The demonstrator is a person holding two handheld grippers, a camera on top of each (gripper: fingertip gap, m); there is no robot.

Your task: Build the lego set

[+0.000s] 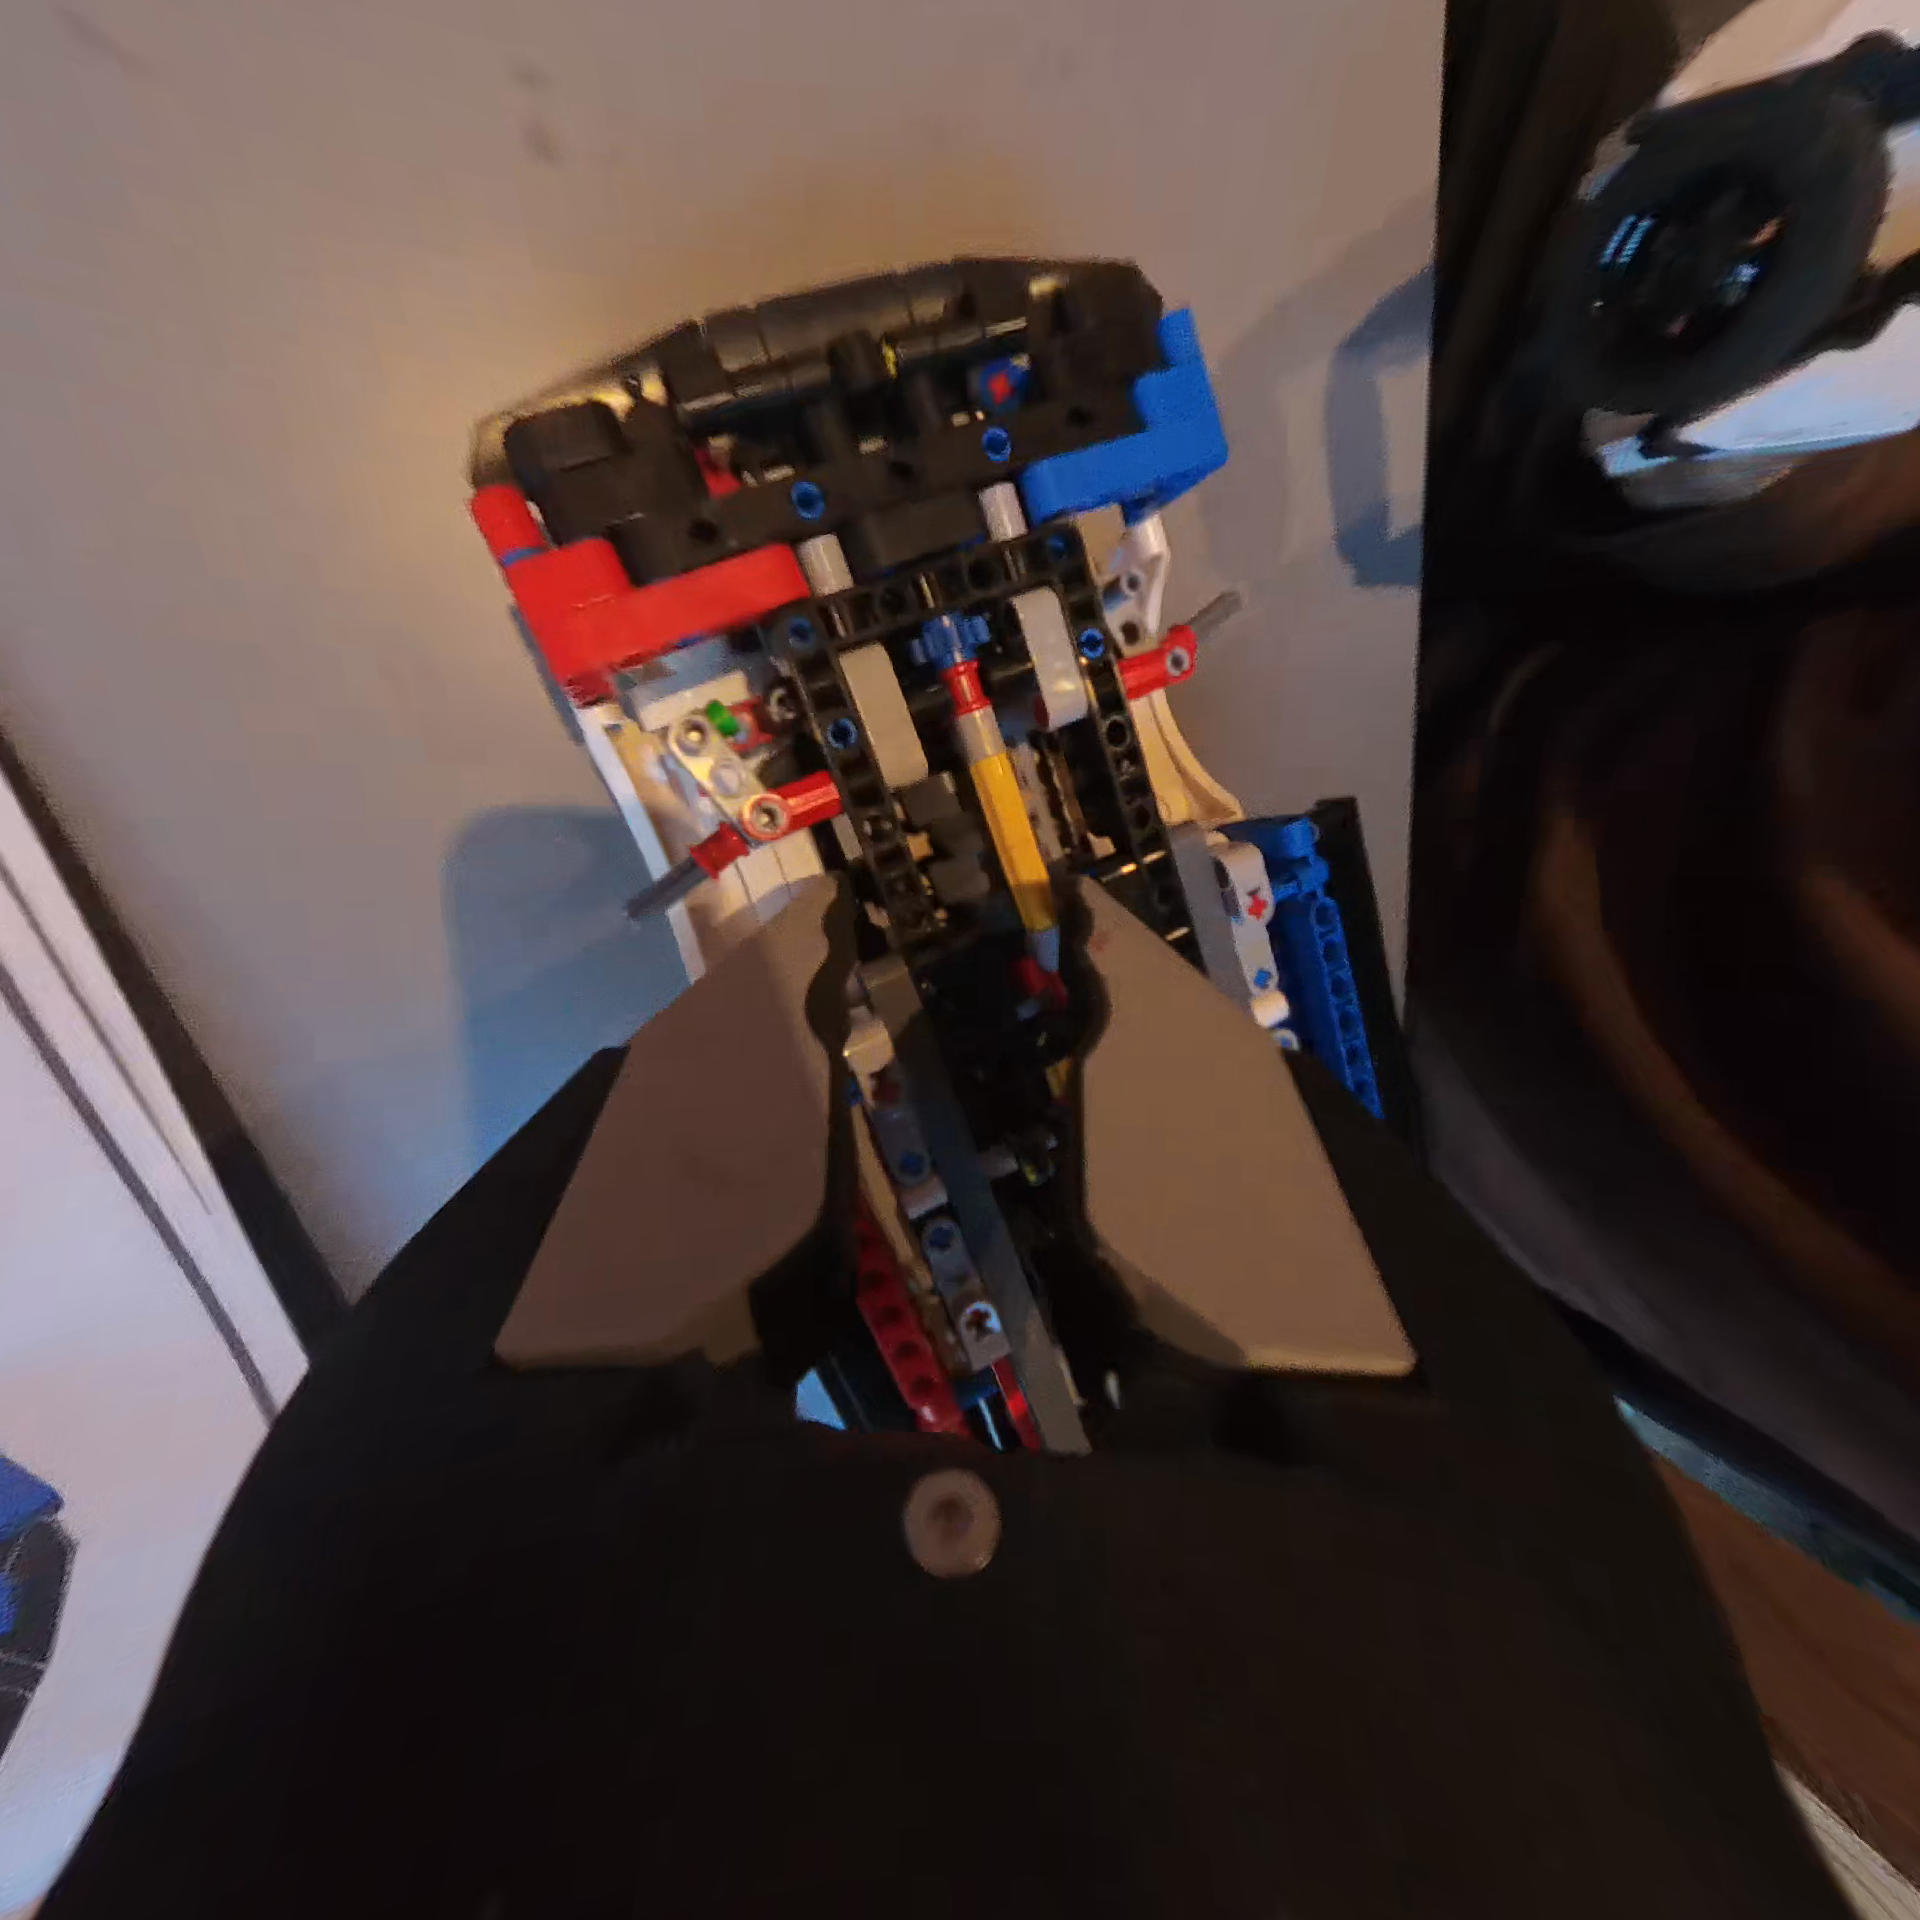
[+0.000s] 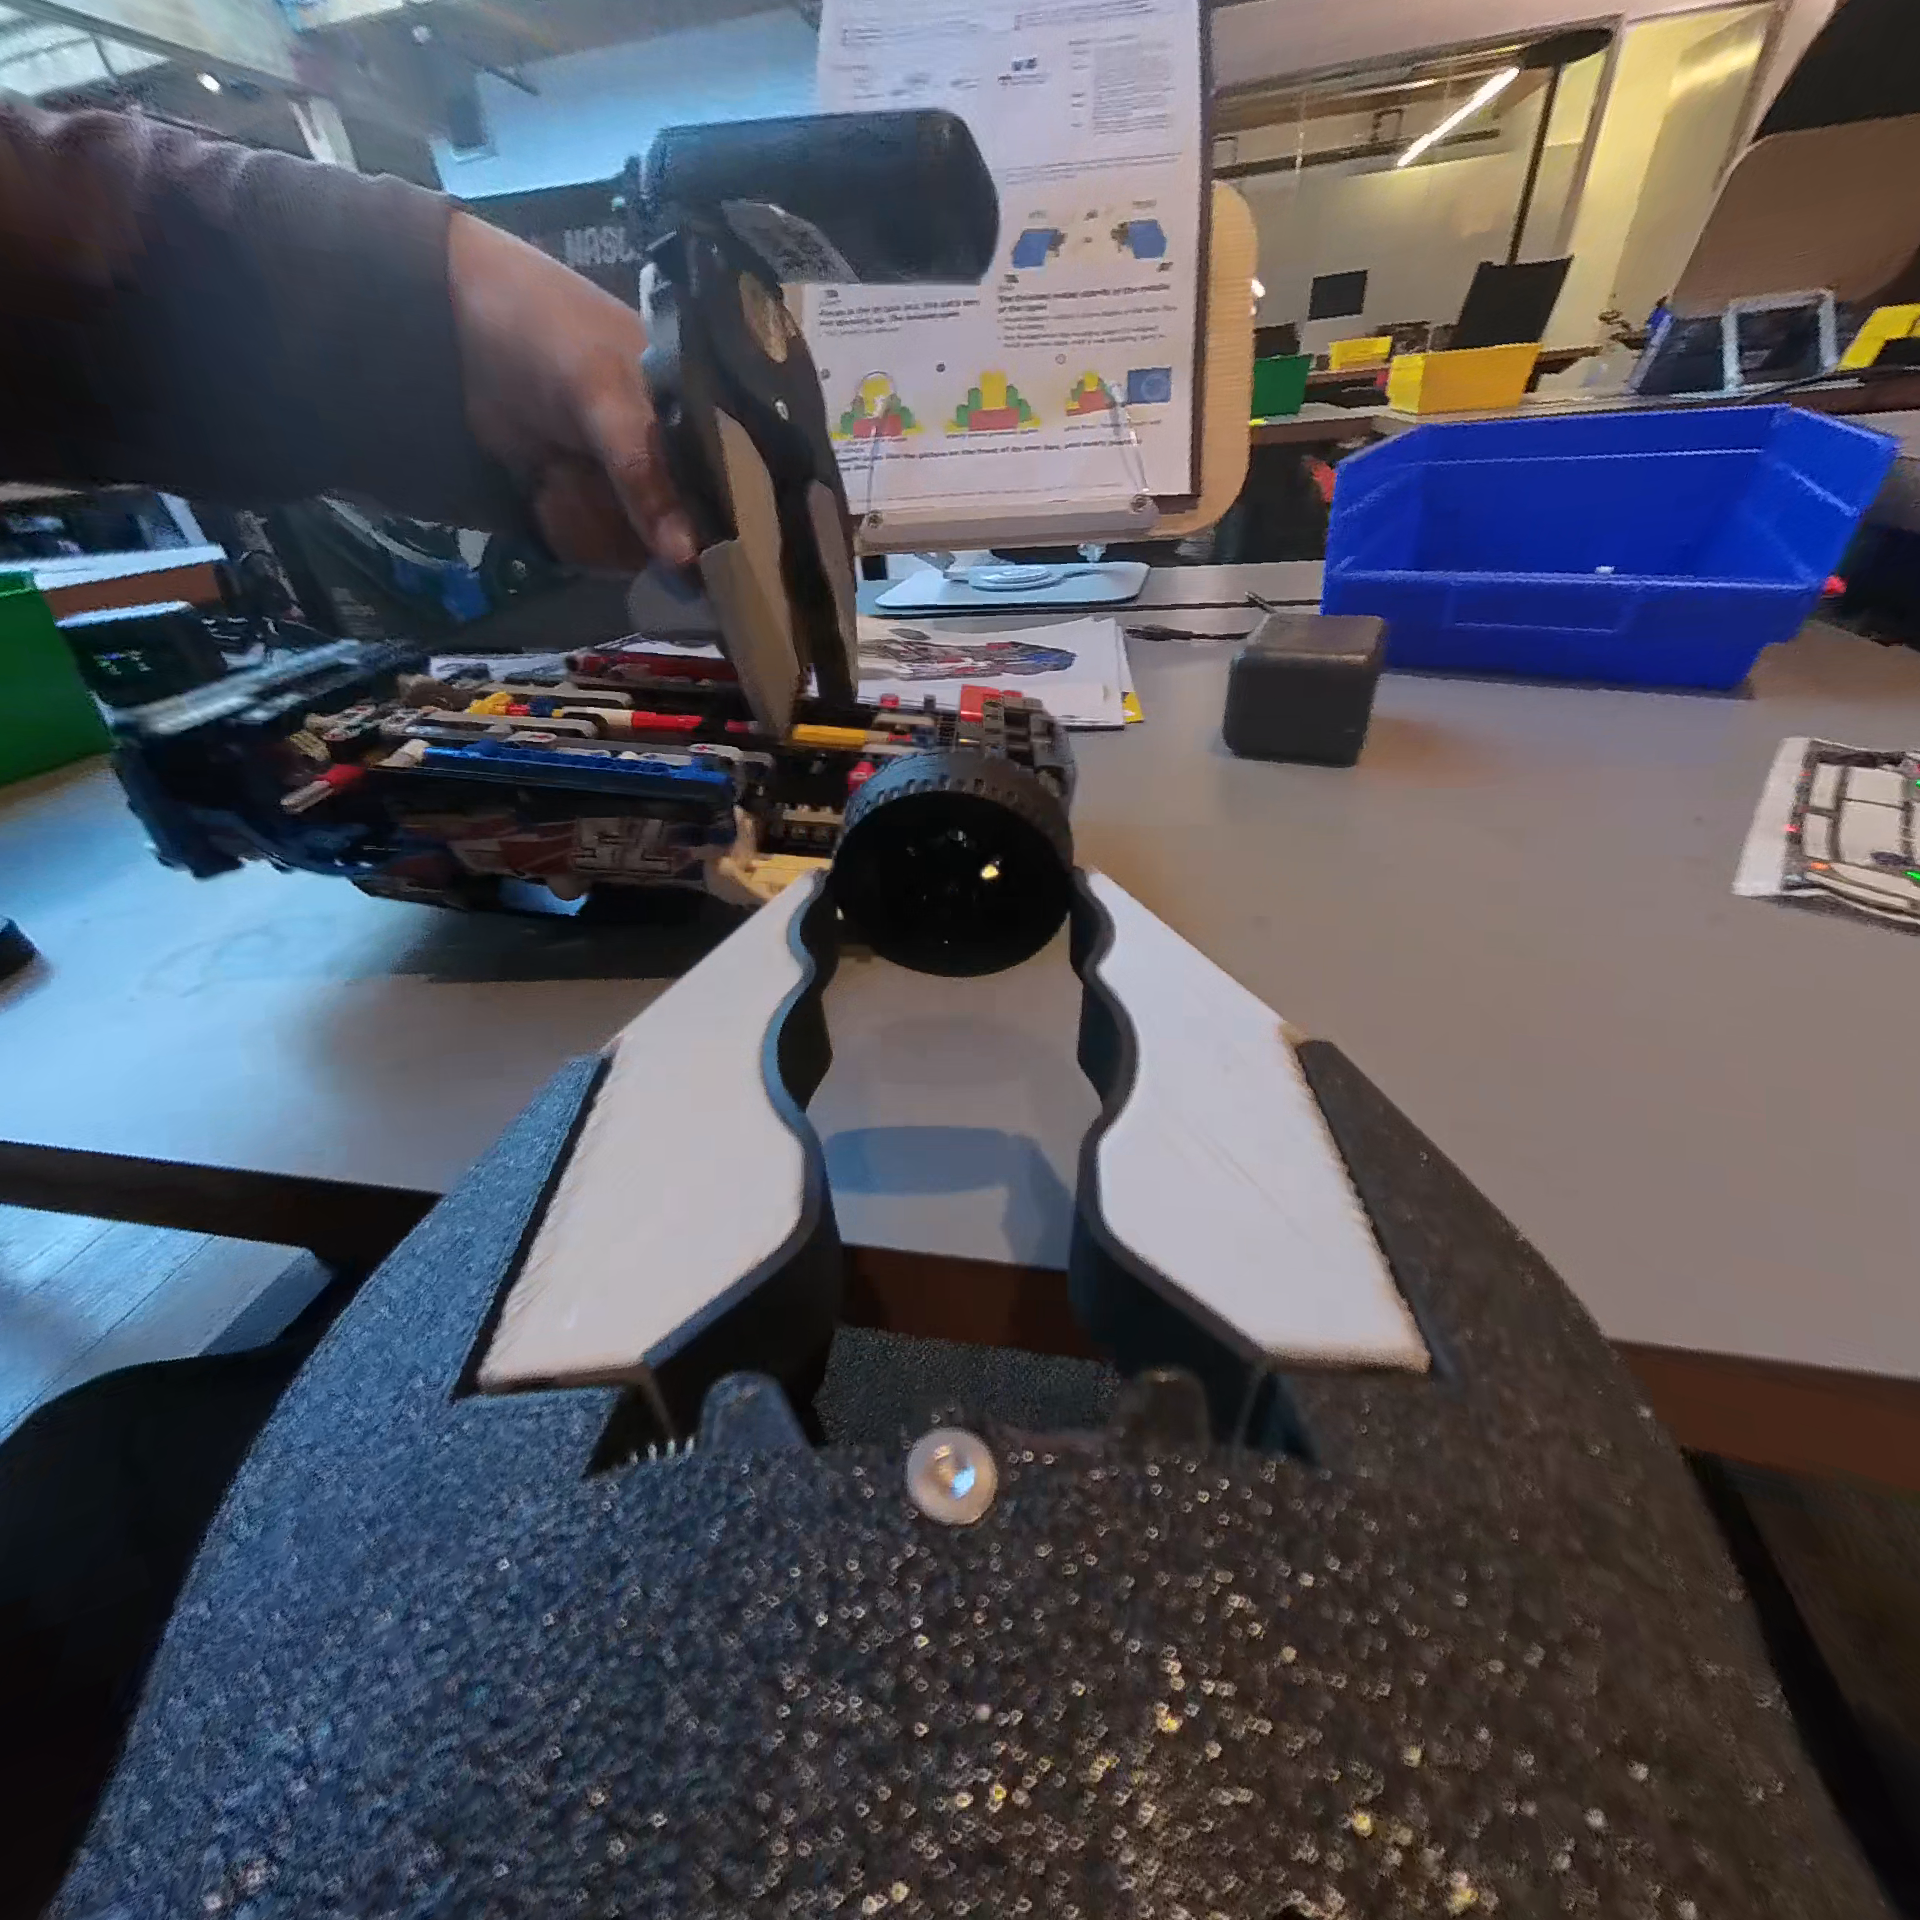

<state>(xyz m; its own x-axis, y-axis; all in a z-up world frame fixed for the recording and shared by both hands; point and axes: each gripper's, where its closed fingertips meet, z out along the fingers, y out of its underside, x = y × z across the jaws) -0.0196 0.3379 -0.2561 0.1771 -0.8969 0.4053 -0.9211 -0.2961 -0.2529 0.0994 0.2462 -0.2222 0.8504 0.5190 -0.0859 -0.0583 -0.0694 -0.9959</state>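
Lego car chassis [image 2: 499, 790] lies on the grey surface [image 2: 1403, 935], pinned from above by the left tool [image 2: 795, 675], whose fingers pinch its central frame, probably to steady it. Right tool [image 2: 951, 914] grips a black wheel [image 2: 951, 873] at the chassis's side, apparently lining it up for an axle.
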